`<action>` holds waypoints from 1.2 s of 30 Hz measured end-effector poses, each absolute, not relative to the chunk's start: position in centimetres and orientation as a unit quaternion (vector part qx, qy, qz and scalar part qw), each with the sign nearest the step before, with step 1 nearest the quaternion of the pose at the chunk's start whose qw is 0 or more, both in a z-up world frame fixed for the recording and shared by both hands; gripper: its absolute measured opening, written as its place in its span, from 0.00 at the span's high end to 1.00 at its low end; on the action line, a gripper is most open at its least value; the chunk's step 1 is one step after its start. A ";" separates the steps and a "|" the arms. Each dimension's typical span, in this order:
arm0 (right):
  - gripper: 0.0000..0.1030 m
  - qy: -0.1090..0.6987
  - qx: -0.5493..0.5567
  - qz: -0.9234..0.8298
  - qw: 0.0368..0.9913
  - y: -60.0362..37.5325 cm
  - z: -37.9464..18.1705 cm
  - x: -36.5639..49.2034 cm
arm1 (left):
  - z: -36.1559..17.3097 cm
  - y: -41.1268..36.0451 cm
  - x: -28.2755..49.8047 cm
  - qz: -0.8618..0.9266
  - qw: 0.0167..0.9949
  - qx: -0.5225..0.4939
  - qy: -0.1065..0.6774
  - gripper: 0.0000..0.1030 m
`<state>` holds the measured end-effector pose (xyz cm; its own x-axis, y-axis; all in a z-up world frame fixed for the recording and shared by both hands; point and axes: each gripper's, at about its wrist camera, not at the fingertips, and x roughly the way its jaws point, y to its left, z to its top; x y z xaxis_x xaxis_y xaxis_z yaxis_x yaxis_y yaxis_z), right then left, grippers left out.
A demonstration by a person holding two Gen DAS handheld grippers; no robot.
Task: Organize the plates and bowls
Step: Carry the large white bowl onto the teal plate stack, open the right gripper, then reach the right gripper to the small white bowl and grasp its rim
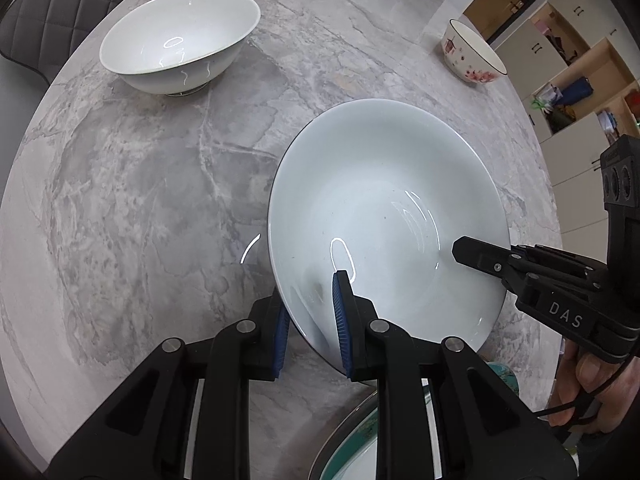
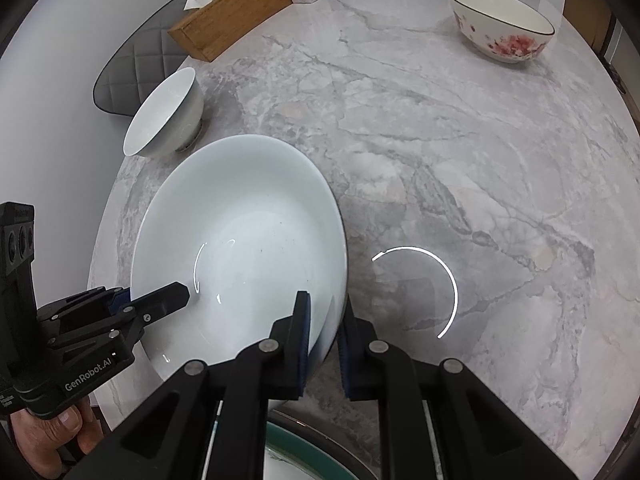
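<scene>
The left tool (image 1: 311,312) pinches the near-left rim of the wide, shallow, glossy white ceramic plate (image 1: 384,208), held between both tools over the veined grey marble table (image 1: 160,184); the right tool (image 2: 324,328) clamps the opposite rim. Glazed ceramic is slippery, so lower both sides level.

Both wrist cams steep down, close; share white plate (image 1: 384,200) (image 2: 240,232), marble table (image 1: 140,200) (image 2: 480,160).
</scene>
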<state>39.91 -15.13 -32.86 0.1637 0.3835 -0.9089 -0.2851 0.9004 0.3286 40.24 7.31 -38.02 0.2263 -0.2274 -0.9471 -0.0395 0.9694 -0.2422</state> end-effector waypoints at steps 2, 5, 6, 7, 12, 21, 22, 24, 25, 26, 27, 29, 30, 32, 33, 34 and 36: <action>0.86 0.607 0.040 0.220 0.763 -15.2 -32.8 39.8 | -38.0 7.2 40.6 -0.060 0.776 -0.108 0.618 0.82; 0.86 0.606 0.040 0.223 0.763 -15.4 -32.7 39.6 | -38.1 7.1 40.8 -0.059 0.777 -0.112 0.617 0.81; 0.85 0.605 0.040 0.223 0.763 -15.4 -32.7 39.6 | -38.1 7.2 40.7 -0.058 0.778 -0.114 0.615 0.81; 0.85 0.605 0.041 0.224 0.763 -15.5 -32.8 39.6 | -38.2 7.3 40.7 -0.057 0.779 -0.117 0.614 0.80; 0.57 0.600 0.052 0.221 0.767 -15.9 -32.5 39.8 | -37.4 8.0 39.9 -0.046 0.790 -0.137 0.596 0.29; 0.07 0.573 0.092 0.207 0.788 -20.8 -30.1 37.2 | -34.8 11.1 35.6 0.009 0.784 -0.184 0.592 0.00; 0.05 0.577 0.103 0.204 0.784 -21.7 -30.3 36.8 | -34.7 11.5 34.9 0.017 0.782 -0.189 0.593 0.00; 0.02 0.587 0.117 0.194 0.778 -23.6 -30.6 36.0 | -34.6 12.5 33.3 0.040 0.779 -0.194 0.595 0.00; 0.01 0.589 0.121 0.189 0.776 -24.4 -30.7 35.8 | -34.7 12.9 32.7 0.049 0.778 -0.192 0.596 0.00; 0.00 0.591 0.127 0.186 0.775 -25.3 -30.7 35.7 | -34.7 13.4 32.0 0.062 0.777 -0.189 0.596 0.00; 0.00 0.590 0.130 0.185 0.775 -25.8 -30.7 35.8 | -34.7 13.9 31.6 0.072 0.776 -0.188 0.597 0.00; 0.00 0.586 0.127 0.182 0.779 -26.7 -30.2 36.4 | -34.5 15.2 31.0 0.083 0.778 -0.197 0.590 0.00; 0.00 0.583 0.122 0.186 0.782 -26.9 -29.7 37.0 | -34.3 15.9 30.9 0.089 0.782 -0.200 0.583 0.00; 0.00 0.570 0.107 0.195 0.791 -26.7 -28.5 38.4 | -33.5 17.1 31.3 0.091 0.791 -0.209 0.567 0.00; 0.00 0.564 0.096 0.202 0.795 -26.6 -27.8 39.2 | -33.0 17.8 32.0 0.089 0.796 -0.213 0.559 0.00; 0.00 0.555 0.079 0.209 0.801 -26.2 -26.8 40.4 | -32.5 18.5 32.8 0.087 0.800 -0.217 0.552 0.00; 0.00 0.544 0.065 0.231 0.804 -25.0 -25.4 42.7 | -31.6 20.1 35.1 0.075 0.807 -0.226 0.540 0.00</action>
<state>42.69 -24.98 -25.37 0.3007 0.4417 -0.8453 -0.3010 0.8849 0.3554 35.10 20.12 -31.61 0.4054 -0.1233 -0.9058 -0.3640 0.8872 -0.2836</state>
